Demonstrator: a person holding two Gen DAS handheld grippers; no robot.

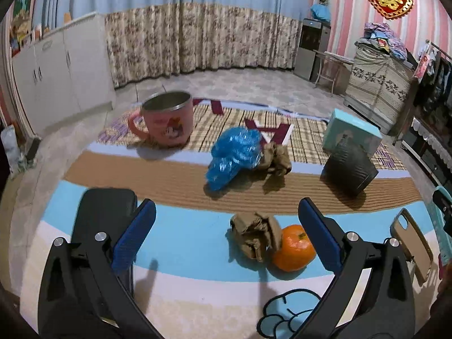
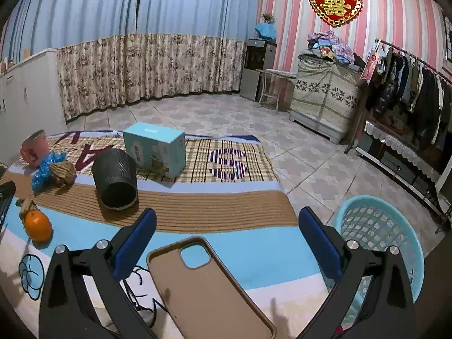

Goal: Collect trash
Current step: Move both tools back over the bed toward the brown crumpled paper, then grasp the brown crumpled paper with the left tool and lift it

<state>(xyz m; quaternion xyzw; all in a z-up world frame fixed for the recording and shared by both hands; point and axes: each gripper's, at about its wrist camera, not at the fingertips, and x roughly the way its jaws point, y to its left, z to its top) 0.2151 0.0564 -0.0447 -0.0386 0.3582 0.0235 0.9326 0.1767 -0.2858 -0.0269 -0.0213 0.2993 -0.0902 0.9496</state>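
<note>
A crumpled brown paper wad (image 1: 256, 236) lies on the striped blanket beside an orange (image 1: 293, 248), just ahead of my left gripper (image 1: 227, 231), which is open with nothing between its fingers. Farther off, a crumpled blue plastic wrapper (image 1: 234, 155) touches a second brown paper wad (image 1: 278, 156). My right gripper (image 2: 227, 234) is open above a tan phone case (image 2: 209, 291). A light blue mesh basket (image 2: 378, 234) stands on the floor off the blanket's right edge. The right wrist view also shows the blue wrapper (image 2: 46, 171) and a paper wad (image 2: 65, 172) far left.
A pink mug (image 1: 166, 120) stands at the back left. A black ribbed cup (image 2: 115, 180) lies on its side by a teal box (image 2: 156, 148). A black pad (image 1: 103, 214) sits under the left finger. Cabinets, curtains, a clothes rack and tiled floor surround the blanket.
</note>
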